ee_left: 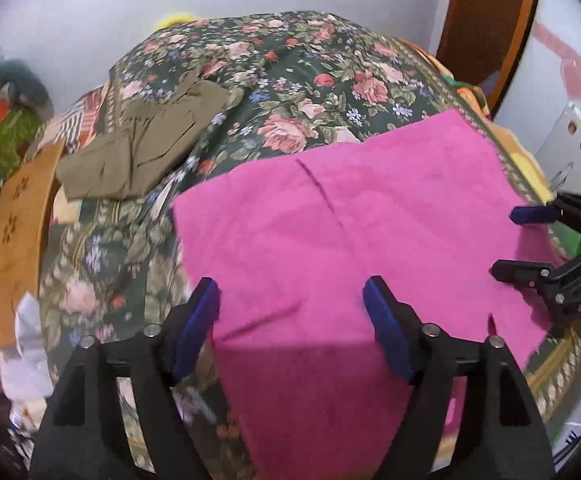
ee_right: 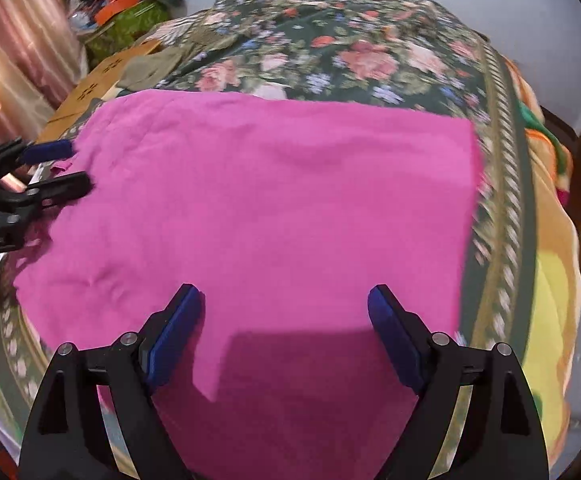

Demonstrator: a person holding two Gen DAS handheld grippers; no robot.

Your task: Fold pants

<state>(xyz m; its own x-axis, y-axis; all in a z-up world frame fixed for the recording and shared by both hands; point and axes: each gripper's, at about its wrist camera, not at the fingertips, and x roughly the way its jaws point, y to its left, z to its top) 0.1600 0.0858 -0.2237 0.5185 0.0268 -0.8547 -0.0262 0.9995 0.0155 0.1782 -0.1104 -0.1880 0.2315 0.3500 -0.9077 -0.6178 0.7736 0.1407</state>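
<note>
Bright pink pants (ee_left: 342, 232) lie spread flat on a floral bedspread (ee_left: 290, 68); they also fill the right wrist view (ee_right: 274, 200). My left gripper (ee_left: 290, 300) is open and empty, just above the near left part of the pink cloth. My right gripper (ee_right: 284, 304) is open and empty above the near edge of the cloth. The right gripper also shows at the right of the left wrist view (ee_left: 506, 240), open at the cloth's edge. The left gripper shows at the left of the right wrist view (ee_right: 70, 168), open.
Folded olive-green pants (ee_left: 142, 148) lie at the far left of the bed. A brown cardboard box (ee_left: 14, 236) stands beside the bed on the left. A wooden headboard (ee_left: 490, 28) is at the back right. Yellow and orange blankets (ee_right: 550, 264) hang off the right side.
</note>
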